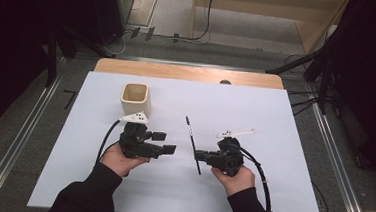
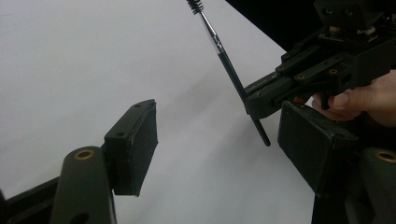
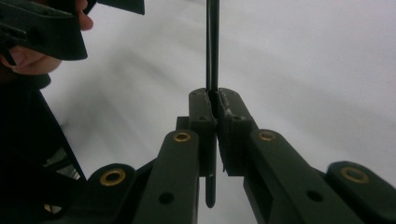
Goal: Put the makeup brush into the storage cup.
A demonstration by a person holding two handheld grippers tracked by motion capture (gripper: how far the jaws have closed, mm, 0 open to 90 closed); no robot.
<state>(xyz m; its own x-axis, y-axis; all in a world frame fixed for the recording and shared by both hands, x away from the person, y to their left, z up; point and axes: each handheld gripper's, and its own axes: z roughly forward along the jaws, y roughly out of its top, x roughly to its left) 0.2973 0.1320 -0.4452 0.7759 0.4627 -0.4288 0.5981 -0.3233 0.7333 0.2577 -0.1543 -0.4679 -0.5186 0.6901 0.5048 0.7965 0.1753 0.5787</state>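
A thin black brush (image 1: 191,139) with a bristled tip and a silver band is gripped low on its handle by my right gripper (image 1: 198,157), which is shut on it. In the right gripper view the handle (image 3: 212,46) rises straight up from between the closed pads, with my right gripper (image 3: 215,100) clamped around it. My left gripper (image 1: 165,142) stands open a hand's width to the left, with nothing between its pads. The left gripper view looks past my open left gripper (image 2: 219,135) at the tilted brush (image 2: 224,56) in the right gripper (image 2: 250,100).
A cream square cup (image 1: 135,99) stands upright and empty behind the left gripper. The white sheet (image 1: 271,182) covers the table, with a wooden strip (image 1: 178,71) along its far edge. Dark stands and cables lie on the floor around the table.
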